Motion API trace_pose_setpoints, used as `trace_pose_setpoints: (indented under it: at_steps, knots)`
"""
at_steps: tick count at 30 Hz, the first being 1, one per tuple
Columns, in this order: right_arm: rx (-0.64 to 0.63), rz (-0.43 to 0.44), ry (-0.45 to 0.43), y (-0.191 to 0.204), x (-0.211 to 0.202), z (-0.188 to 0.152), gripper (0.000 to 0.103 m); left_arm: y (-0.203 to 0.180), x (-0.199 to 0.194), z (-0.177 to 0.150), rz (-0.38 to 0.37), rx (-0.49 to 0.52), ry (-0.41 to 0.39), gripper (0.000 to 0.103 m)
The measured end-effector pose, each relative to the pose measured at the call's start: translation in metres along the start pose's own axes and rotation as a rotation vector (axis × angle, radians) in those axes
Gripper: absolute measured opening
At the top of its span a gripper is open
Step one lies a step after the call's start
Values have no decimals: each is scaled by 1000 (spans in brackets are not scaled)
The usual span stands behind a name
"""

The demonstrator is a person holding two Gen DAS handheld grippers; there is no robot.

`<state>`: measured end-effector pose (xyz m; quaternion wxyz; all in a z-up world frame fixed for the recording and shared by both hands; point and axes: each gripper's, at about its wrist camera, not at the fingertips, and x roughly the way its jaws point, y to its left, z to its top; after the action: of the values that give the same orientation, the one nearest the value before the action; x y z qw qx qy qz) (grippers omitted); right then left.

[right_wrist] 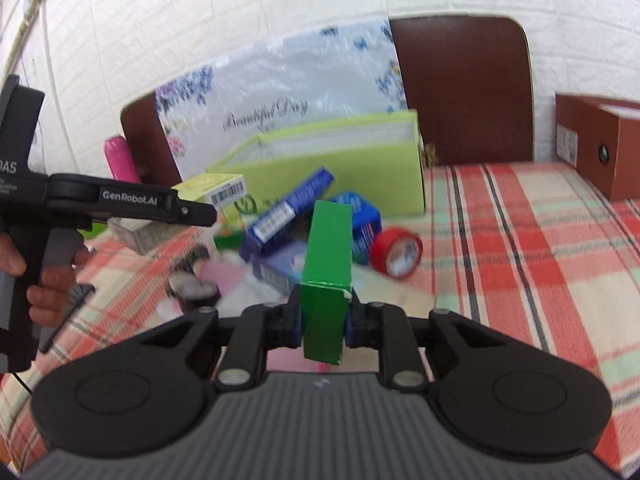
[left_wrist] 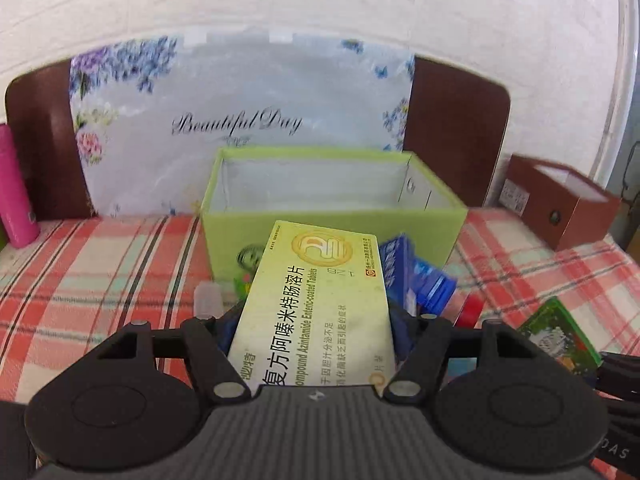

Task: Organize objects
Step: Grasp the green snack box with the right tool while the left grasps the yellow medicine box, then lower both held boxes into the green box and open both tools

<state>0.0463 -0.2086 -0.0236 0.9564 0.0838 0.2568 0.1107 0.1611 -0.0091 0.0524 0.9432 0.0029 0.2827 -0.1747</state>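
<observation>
My left gripper (left_wrist: 316, 320) is shut on a pale yellow medicine box (left_wrist: 316, 304) and holds it just in front of the open light-green storage box (left_wrist: 332, 216). The same gripper (right_wrist: 192, 210) shows from the side in the right wrist view, with the yellow box (right_wrist: 212, 190) in it. My right gripper (right_wrist: 324, 316) is shut on a green carton (right_wrist: 328, 264), held upright above a pile of blue medicine boxes (right_wrist: 292, 208). The green storage box (right_wrist: 340, 172) stands behind the pile.
A red tape roll (right_wrist: 396, 252) lies right of the pile. A brown cardboard box (left_wrist: 560, 204) stands at the far right. A pink bottle (left_wrist: 16, 192) stands at the far left. A floral board (left_wrist: 240, 120) leans on a brown headboard. A plaid cloth (right_wrist: 520, 240) covers the surface.
</observation>
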Motion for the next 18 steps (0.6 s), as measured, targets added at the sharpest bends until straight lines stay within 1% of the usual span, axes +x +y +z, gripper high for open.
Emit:
trace_pose_setpoints:
  at_steps: [2, 4, 7, 9, 12, 14, 16, 18]
  knots:
    - [-13, 8, -25, 0, 3, 15, 18, -3, 1, 14, -3, -6, -25, 71]
    - [-42, 8, -55, 1, 8, 31, 18, -6, 5, 28, 13, -5, -59, 71]
    - [-93, 2, -97, 2, 24, 57, 18, -9, 20, 50, 21, -27, -84, 71]
    - [-130, -21, -120, 2, 42, 75, 18, -10, 37, 65, 17, -47, -82, 71]
    - [-148, -52, -128, -4, 74, 98, 18, -12, 63, 83, 47, -63, -89, 71]
    - [-160, -68, -131, -10, 94, 111, 18, -14, 81, 91, 68, -54, -92, 71]
    - [-177, -97, -140, -16, 112, 119, 18, -12, 96, 96, 68, -63, -79, 71]
    - [-187, -124, -128, -23, 130, 125, 18, -10, 110, 100, 68, -66, -71, 71]
